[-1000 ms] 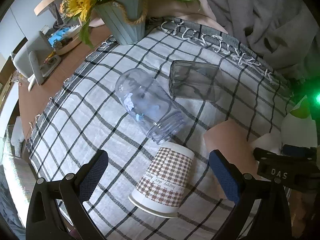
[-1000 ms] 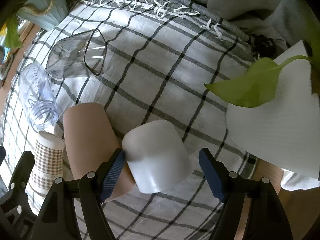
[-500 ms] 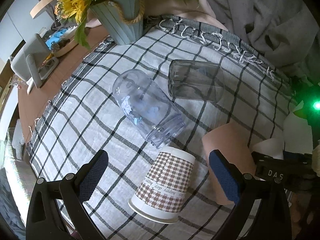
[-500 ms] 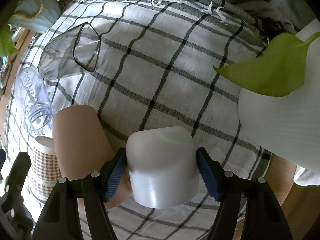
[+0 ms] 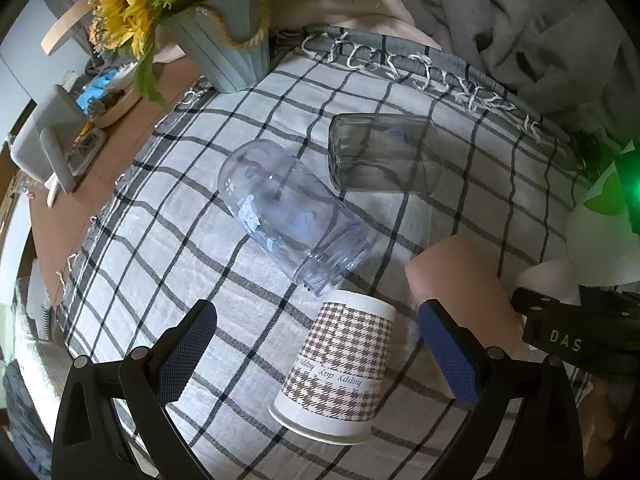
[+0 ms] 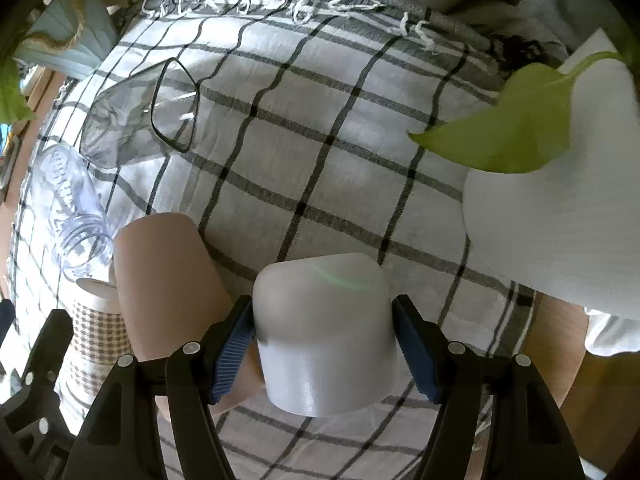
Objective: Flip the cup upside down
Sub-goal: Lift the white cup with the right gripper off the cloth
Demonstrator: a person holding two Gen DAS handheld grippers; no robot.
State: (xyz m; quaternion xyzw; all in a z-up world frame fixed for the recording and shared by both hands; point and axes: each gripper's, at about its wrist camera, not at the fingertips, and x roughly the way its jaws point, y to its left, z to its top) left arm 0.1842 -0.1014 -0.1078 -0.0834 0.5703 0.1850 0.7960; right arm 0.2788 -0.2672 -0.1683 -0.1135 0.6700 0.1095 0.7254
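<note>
In the right wrist view, the lower rim of the white cup (image 6: 326,336) is hidden where the cup is clamped between the right gripper (image 6: 325,346) pads, and its mouth cannot be seen. The tan cup (image 6: 168,280) is partly covered by the left pad, and the checked cup (image 6: 98,330) behind it is largely hidden. The white pot (image 6: 560,216) is cut off at the right edge. In the left wrist view, the white cup (image 5: 544,276) is mostly concealed at the right edge. The vase (image 5: 228,48) is partly cut off by the top edge.
</note>
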